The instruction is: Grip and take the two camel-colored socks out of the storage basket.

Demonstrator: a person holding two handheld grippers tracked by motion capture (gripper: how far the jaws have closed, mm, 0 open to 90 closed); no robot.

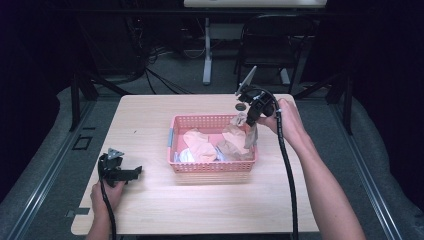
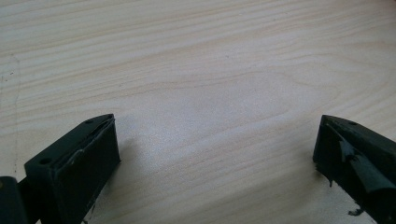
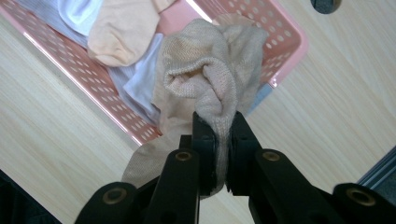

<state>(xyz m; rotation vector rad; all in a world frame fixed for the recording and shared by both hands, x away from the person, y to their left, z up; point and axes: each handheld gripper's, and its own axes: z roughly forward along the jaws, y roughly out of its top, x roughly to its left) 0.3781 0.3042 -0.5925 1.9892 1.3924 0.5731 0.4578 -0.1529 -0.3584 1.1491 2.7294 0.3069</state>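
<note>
High view: pink basket (image 1: 212,167) is sitting at centre of the light wood tabletop (image 1: 150,125), w/ peach, white & beige socks lying inside. Right hand-held gripper (image 1: 248,120) is hovering over the basket's upper-right corner, clamping a beige sock (image 1: 251,137) that is hanging down over the right rim. Right hand (image 1: 287,120) is wrapping the grip, black cable running down toward bottom of frame. Left hand-held gripper (image 1: 136,171) is resting on the tabletop at lower left, well apart from the basket, jaws pointing right, left hand (image 1: 107,192) holding it from below. Black chair (image 1: 272,42) & a white table leg (image 1: 207,50) are standing at top centre, behind the tabletop.

Left gripper view: left hand-held gripper (image 2: 215,154) is standing wide, one black jaw at lower left, other at lower right, nothing btwn them but bare tabletop (image 2: 210,70).

Right gripper view: right hand-held gripper (image 3: 223,140) is pinching tight on the beige sock (image 3: 205,70), fabric bunching above the jaws at frame centre, a tail of it trailing down-left. Basket (image 3: 287,37) is lying diagonally across upper part of frame; peach sock (image 3: 123,32) & white cloth (image 3: 135,81) are lying in it at upper left. Tabletop (image 3: 336,107) is showing at right, w/ a dark round hole (image 3: 325,4) at top right edge.
</note>
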